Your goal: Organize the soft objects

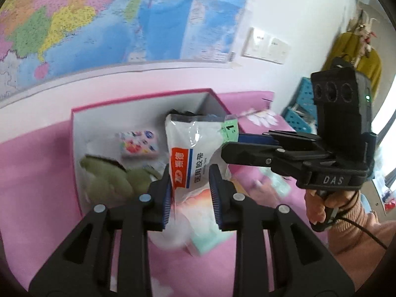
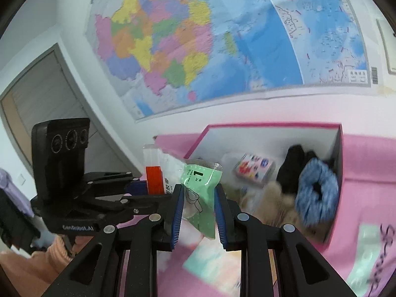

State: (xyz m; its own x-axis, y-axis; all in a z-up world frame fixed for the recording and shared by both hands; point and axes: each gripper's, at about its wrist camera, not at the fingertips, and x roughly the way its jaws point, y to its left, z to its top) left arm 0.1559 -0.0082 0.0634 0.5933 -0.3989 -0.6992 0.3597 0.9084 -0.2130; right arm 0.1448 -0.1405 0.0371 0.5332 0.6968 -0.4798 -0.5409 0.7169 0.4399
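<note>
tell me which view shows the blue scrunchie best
The right wrist view: the blue scrunchie lies in plain sight inside the pink box, by the right wall. In the left wrist view the white bag held there hides nearly all of it.

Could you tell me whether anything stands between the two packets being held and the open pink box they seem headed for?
Nothing visible blocks them. The white packet in the left gripper and the green packet in the right gripper hang at the near edge of the open-topped pink box.

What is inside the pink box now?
The pink box holds a blue scrunchie, black cloth, a colourful packet, a green soft item and beige fluff. Anything beneath is covered.
</note>
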